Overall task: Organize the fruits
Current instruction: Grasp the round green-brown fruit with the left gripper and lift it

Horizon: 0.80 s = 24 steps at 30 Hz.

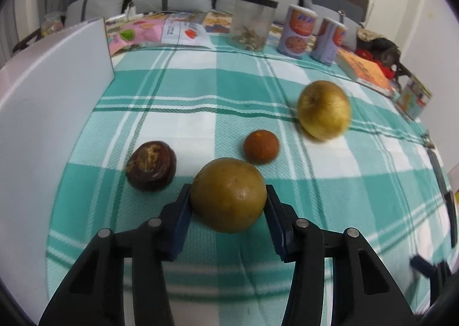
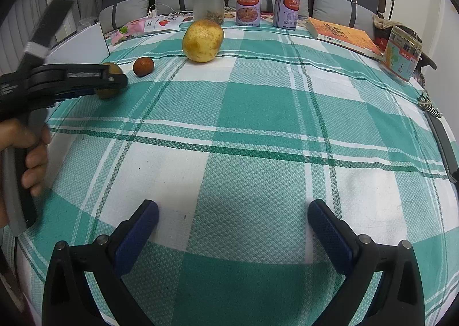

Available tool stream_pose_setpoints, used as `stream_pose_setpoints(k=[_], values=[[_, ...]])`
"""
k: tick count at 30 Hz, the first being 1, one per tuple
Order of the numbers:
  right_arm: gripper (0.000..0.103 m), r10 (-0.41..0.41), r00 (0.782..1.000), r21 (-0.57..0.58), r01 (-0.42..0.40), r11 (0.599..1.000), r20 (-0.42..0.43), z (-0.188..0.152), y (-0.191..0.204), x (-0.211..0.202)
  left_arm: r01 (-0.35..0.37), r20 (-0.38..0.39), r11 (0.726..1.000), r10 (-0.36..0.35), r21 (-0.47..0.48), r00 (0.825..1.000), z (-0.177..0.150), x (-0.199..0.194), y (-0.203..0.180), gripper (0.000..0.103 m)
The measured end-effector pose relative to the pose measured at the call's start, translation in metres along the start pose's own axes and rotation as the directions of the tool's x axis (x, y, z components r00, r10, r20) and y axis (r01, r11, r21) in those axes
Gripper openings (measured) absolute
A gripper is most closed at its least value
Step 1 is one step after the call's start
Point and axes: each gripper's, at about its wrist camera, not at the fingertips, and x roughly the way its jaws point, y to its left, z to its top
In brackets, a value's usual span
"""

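Gripping an olive-brown round fruit (image 1: 228,194), the left tool (image 1: 228,199) has its two blue pads pressed against the fruit's sides, low over the green-and-white checked cloth (image 1: 200,91) that covers the surface. Just left of that fruit lies a dark, shrivelled fruit (image 1: 151,165), and just behind it sits a small orange fruit (image 1: 261,146), apart from both. Farther back and to the right stands a large yellow fruit (image 1: 323,109), a little blurred. A white board (image 1: 43,102) stands along the left edge.

From the right wrist view, the right tool (image 2: 233,225) hangs wide over bare cloth with nothing between its pads. A hand (image 2: 25,151) at the left edge holds the other tool's handle. Along the far edge stand a clear jar with a dark lid (image 2: 208,3) and two printed cans (image 2: 249,5), with an orange book (image 2: 342,35) lying to their right.
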Motion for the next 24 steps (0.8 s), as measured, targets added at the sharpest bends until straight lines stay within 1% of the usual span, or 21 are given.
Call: stream_pose_setpoints(k=[2, 4, 8, 10, 12, 15, 16, 17, 18, 19, 20, 21, 22, 24], values=[[0.103, 0.000, 1.000, 0.000, 0.000, 1.000, 0.000, 0.000, 0.000, 0.000, 0.014, -0.005, 1.000, -0.014, 0.026, 1.000, -0.007, -0.015, 0.000, 0.050], [0.103, 0.000, 1.000, 0.000, 0.000, 1.000, 0.000, 0.000, 0.000, 0.000, 0.022, -0.020, 0.999, -0.021, 0.046, 1.000, -0.020, -0.035, 0.002, 0.050], [0.103, 0.000, 1.000, 0.000, 0.000, 1.000, 0.000, 0.000, 0.000, 0.000, 0.029, -0.057, 0.998, -0.026, 0.048, 0.998, -0.050, -0.062, 0.010, 0.050], [0.103, 0.000, 1.000, 0.000, 0.000, 1.000, 0.000, 0.000, 0.000, 0.000, 0.014, -0.063, 0.999, -0.011, 0.050, 0.998, -0.070, -0.074, 0.015, 0.050], [0.103, 0.000, 1.000, 0.000, 0.000, 1.000, 0.000, 0.000, 0.000, 0.000, -0.003, -0.058, 0.999, 0.006, 0.048, 0.998, -0.084, -0.081, 0.017, 0.050], [0.103, 0.001, 1.000, 0.000, -0.001, 1.000, 0.000, 0.000, 0.000, 0.000, -0.018, -0.065, 1.000, 0.018, 0.010, 0.998, -0.098, -0.081, 0.025, 0.050], [0.103, 0.001, 1.000, 0.000, -0.001, 1.000, 0.000, 0.000, 0.000, 0.000, -0.027, -0.067, 1.000, 0.027, 0.001, 0.997, -0.102, -0.080, 0.027, 0.052], [0.103, 0.001, 1.000, 0.000, -0.001, 1.000, 0.000, 0.000, 0.000, 0.000, -0.044, -0.050, 0.999, 0.044, -0.005, 0.998, -0.105, -0.079, 0.029, 0.055], [0.103, 0.001, 1.000, 0.000, -0.001, 1.000, 0.000, 0.000, 0.000, 0.000, -0.066, -0.036, 0.998, 0.066, -0.004, 0.997, -0.105, -0.079, 0.030, 0.070], [0.103, 0.001, 1.000, 0.000, -0.001, 1.000, 0.000, 0.000, 0.000, 0.000, -0.091, -0.027, 0.996, 0.091, -0.001, 0.995, -0.106, -0.078, 0.030, 0.087], [0.103, 0.001, 1.000, 0.001, -0.001, 1.000, 0.000, 0.000, 0.000, 0.000, -0.114, -0.017, 0.993, 0.114, 0.003, 0.993, -0.107, -0.078, 0.031, 0.093], [0.103, 0.001, 1.000, 0.001, -0.001, 1.000, 0.000, 0.000, 0.000, 0.000, -0.132, -0.009, 0.991, 0.132, 0.007, 0.991, -0.107, -0.077, 0.032, 0.095], [0.103, 0.001, 1.000, 0.001, -0.001, 1.000, 0.000, 0.000, 0.000, 0.000, -0.140, -0.013, 0.990, 0.141, 0.010, 0.990, -0.108, -0.076, 0.032, 0.095], [0.103, 0.001, 1.000, 0.001, -0.001, 1.000, 0.000, 0.000, 0.000, 0.000, -0.148, -0.034, 0.989, 0.149, 0.020, 0.988, -0.112, -0.071, 0.036, 0.097]])
